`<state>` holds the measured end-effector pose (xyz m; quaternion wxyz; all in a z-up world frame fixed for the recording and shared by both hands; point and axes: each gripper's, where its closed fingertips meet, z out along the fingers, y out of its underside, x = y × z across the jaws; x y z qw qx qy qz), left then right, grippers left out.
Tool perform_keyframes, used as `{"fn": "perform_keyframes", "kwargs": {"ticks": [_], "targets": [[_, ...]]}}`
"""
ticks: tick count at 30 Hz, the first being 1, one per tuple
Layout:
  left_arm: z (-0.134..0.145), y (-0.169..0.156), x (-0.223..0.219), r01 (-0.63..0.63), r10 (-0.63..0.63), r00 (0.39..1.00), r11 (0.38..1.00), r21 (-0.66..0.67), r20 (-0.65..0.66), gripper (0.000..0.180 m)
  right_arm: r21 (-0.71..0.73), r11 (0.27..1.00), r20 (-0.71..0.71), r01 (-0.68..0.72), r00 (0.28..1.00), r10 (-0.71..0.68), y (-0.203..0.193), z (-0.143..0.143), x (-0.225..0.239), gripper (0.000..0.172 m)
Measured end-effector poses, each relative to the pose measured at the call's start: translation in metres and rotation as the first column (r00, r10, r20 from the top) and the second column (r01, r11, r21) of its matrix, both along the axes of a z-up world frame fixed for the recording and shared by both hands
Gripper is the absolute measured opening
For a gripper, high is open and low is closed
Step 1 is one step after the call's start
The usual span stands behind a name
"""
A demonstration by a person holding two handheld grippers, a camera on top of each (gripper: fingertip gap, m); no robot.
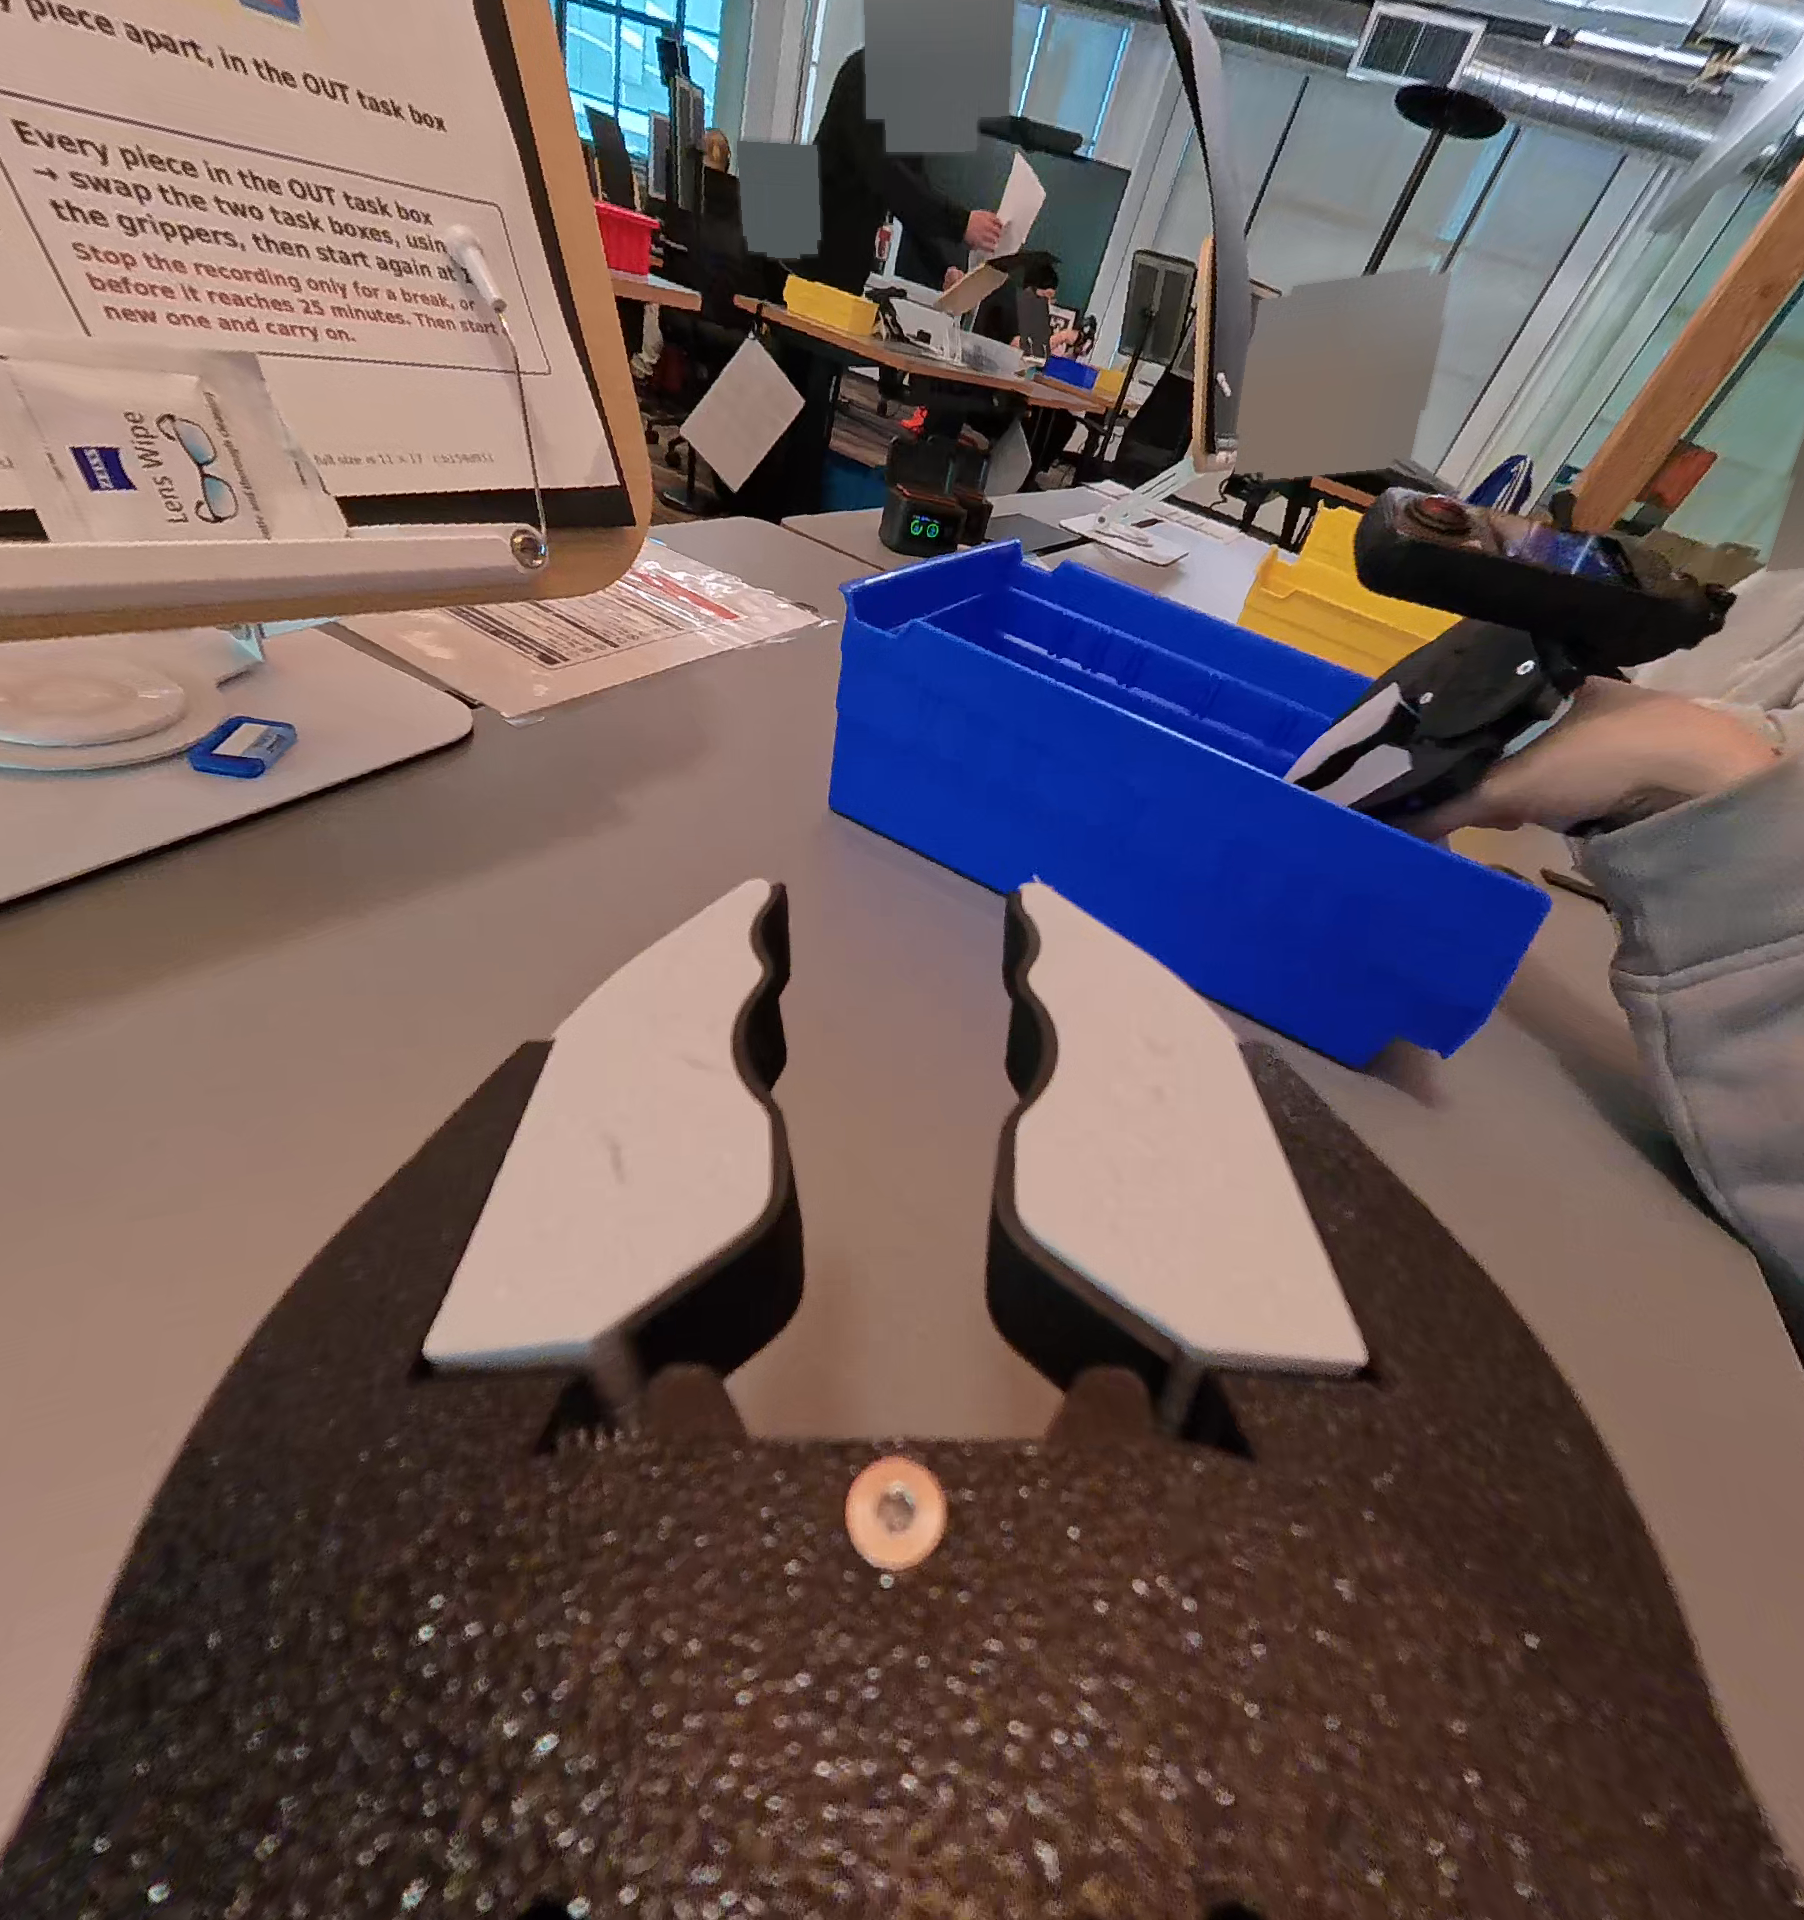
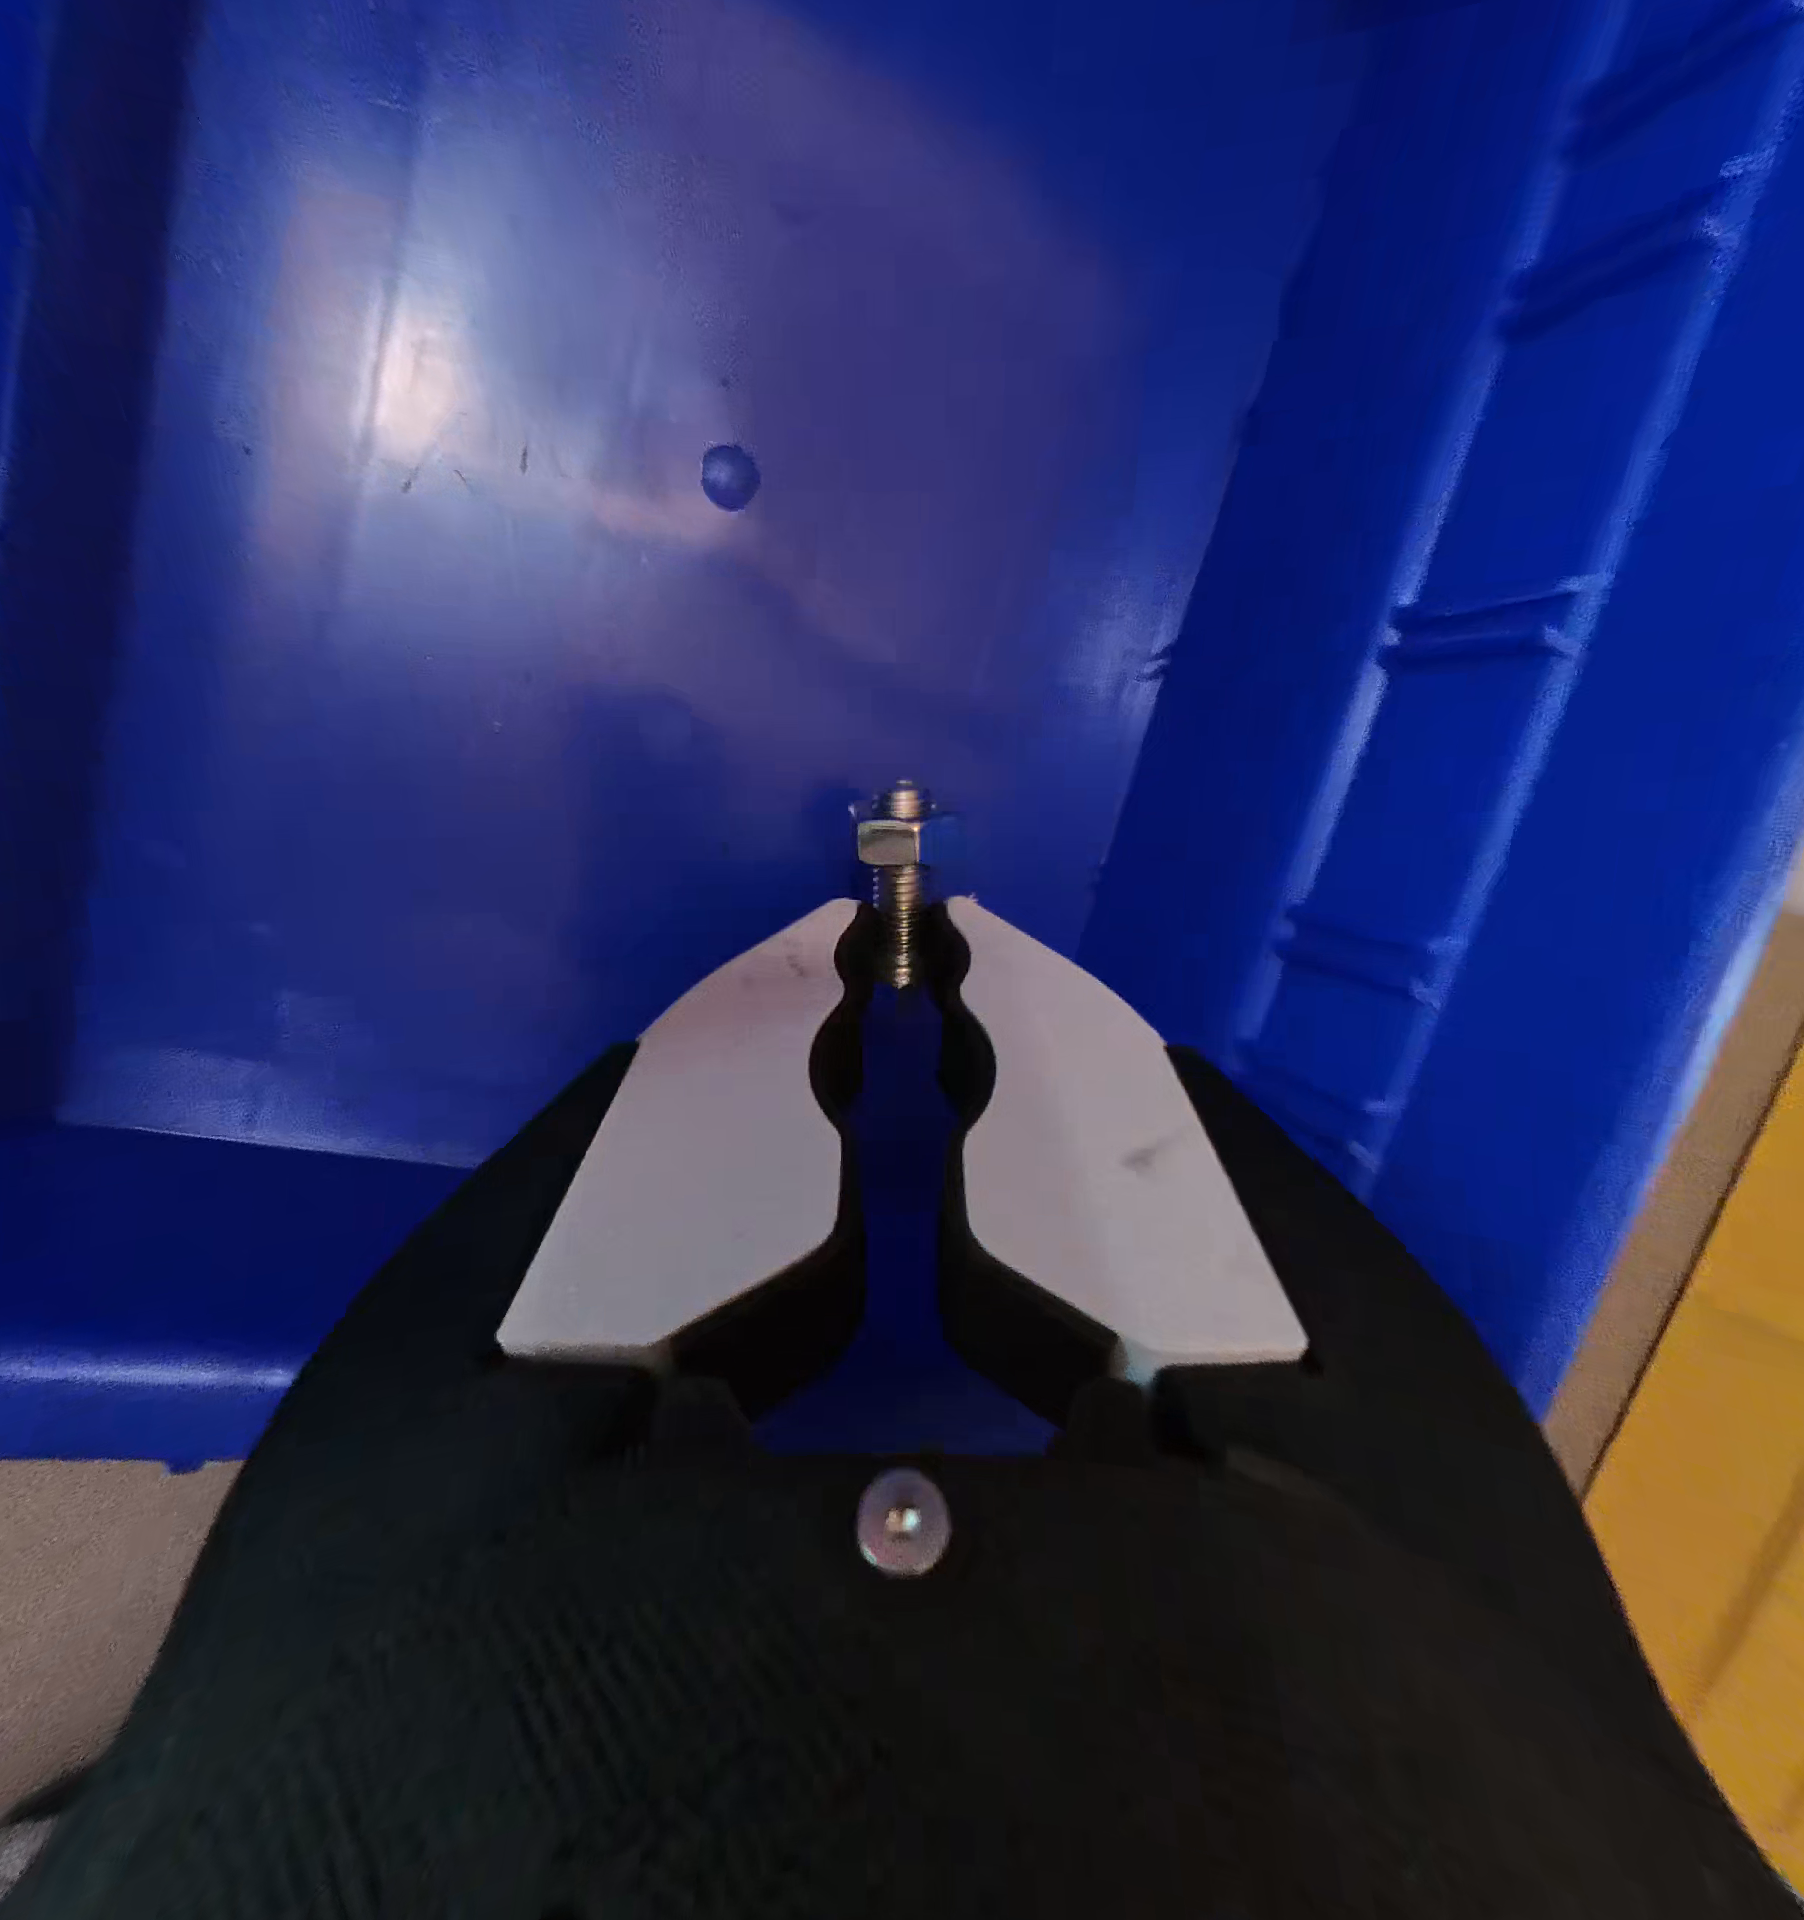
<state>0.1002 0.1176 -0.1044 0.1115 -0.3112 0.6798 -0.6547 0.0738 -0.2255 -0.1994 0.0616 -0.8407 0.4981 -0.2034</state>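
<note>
Right hand-held gripper [image 2: 899, 914] reaching down inside long blue plastic bin [image 1: 1137, 831], clenching on threaded silver steel bolt with hex nut [image 2: 895, 868]. Both black pads pressing on thread; nut end sticking out beyond fingertips. Bolt long axis running in line with fingers, pointing straight ahead toward bin floor, near bin's ribbed right wall. Cannot tell whether far end is touching floor.

Left hand-held gripper [image 1: 896, 909] hovering over bare grey worktop [image 1: 378, 1039], released, nothing between pads, only worktop showing in the gap. Bin lying just ahead and to its right, near long wall just beside right fingertip, long axis slanting away toward worktop's far edge. Bolt hidden from that side by bin wall. Right arm nearer by far: already on the bolt.

Yellow bin [image 1: 1324, 603] standing behind blue one. Printed instruction sheet on wooden-framed stand [image 1: 254, 208] at worktop's far left corner, small white wipe sachet [image 1: 171, 457] leaning on its ledge; both bearing legible print, sachet a blue logo. Clear plastic bag with printed label [image 1: 607, 623] lying flat behind.
</note>
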Motion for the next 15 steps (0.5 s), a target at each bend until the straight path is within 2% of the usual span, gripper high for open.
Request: {"fn": "perform_keyframes", "kwargs": {"ticks": [3, 5, 7, 9, 11, 12, 14, 15], "targets": [[0.008, 0.0, -0.004, 0.008, -0.008, 1.0, 1.0, 0.004, 0.017, 0.039, -0.035, 0.999, -0.015, -0.008, 1.0, 0.007, 0.0, -0.007, 0.0, 0.023], [0.021, 0.003, -0.009, -0.004, 0.003, 0.999, 1.0, 0.007, 0.046, 0.04, -0.053, 0.999, 0.025, -0.001, 1.0, 0.002, -0.003, -0.003, 0.004, 0.034], [0.04, 0.01, -0.02, -0.014, 0.014, 0.998, 1.0, -0.006, 0.058, 0.041, -0.055, 0.998, 0.115, 0.016, 0.993, -0.01, -0.004, 0.014, 0.009, 0.046], [0.065, 0.018, -0.035, -0.004, 0.008, 0.997, 0.999, -0.047, 0.074, 0.042, -0.042, 0.999, 0.27, 0.013, 0.963, -0.001, 0.001, 0.048, 0.018, 0.052], [0.087, 0.03, -0.045, -0.005, 0.01, 0.996, 0.999, -0.052, 0.093, 0.041, 0.008, 0.997, 0.461, -0.073, 0.885, 0.061, 0.028, 0.094, 0.024, 0.056], [0.094, 0.038, -0.048, -0.02, 0.023, 0.995, 0.999, -0.03, 0.095, 0.041, 0.051, 0.984, 0.552, -0.173, 0.826, 0.116, 0.054, 0.118, 0.023, 0.058], [0.104, 0.06, -0.048, -0.066, 0.062, 0.993, 0.997, 0.04, 0.099, 0.042, 0.143, 0.885, 0.719, -0.442, 0.661, 0.214, 0.124, 0.165, 0.006, 0.06], [0.106, 0.073, -0.046, -0.093, 0.084, 0.991, 0.992, 0.083, 0.104, 0.042, 0.182, 0.794, 0.78, -0.58, 0.577, 0.242, 0.16, 0.185, -0.01, 0.062]]}}
